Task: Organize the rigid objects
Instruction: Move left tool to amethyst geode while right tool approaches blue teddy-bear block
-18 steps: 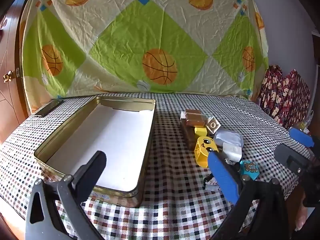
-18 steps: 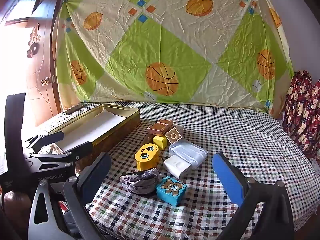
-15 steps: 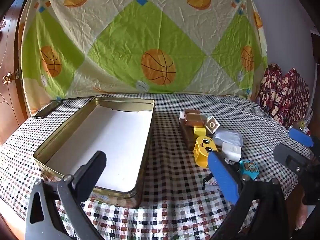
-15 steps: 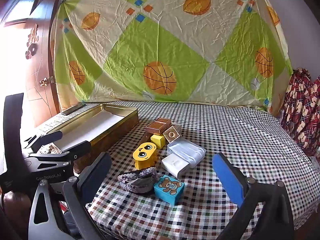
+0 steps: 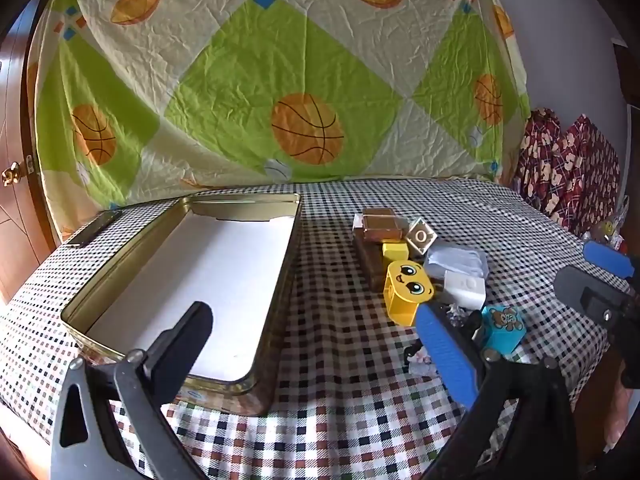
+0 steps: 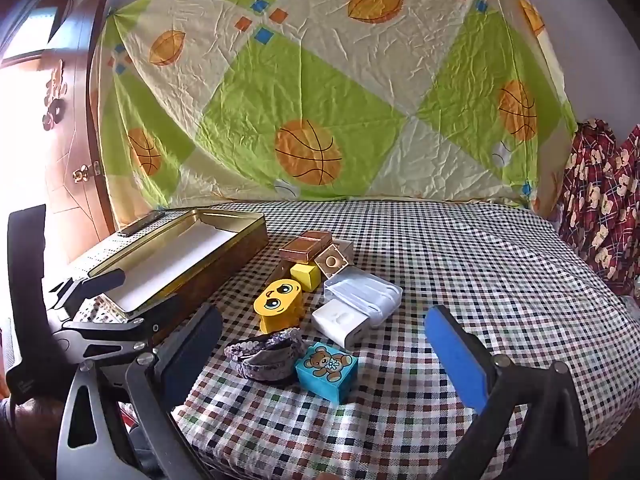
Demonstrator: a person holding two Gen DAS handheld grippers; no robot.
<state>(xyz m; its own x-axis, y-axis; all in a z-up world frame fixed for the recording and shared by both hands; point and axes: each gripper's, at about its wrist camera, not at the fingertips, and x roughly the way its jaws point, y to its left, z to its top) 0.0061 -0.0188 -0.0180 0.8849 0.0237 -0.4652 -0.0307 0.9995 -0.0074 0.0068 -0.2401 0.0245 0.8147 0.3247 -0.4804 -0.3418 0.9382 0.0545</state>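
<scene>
An open gold tin [image 5: 282, 280] [image 6: 240, 220] with a white floor lies on the checked tablecloth. To its right is a cluster: a yellow face block [image 5: 406, 290] [image 6: 278, 300], a small yellow cube [image 6: 306, 274], brown boxes [image 5: 380, 226] [image 6: 306, 246], a letter cube [image 5: 420, 236], a white charger [image 6: 340, 320], a white packet [image 6: 364, 292], a blue bear block [image 5: 502, 328] [image 6: 326, 370] and a beaded band [image 6: 264, 354]. My left gripper [image 5: 316, 344] is open over the tin's near corner. My right gripper [image 6: 328, 344] is open just before the bear block, holding nothing.
A dark remote [image 5: 94, 228] lies at the table's far left corner. A sheet printed with basketballs [image 5: 280, 80] hangs behind the table. Red patterned cloth [image 6: 600, 200] hangs at the right. A wooden door [image 6: 68, 140] stands at the left.
Both views have shifted only slightly; the objects sit a touch lower in the right wrist view. Nothing on the table has moved and both grippers stay open.
</scene>
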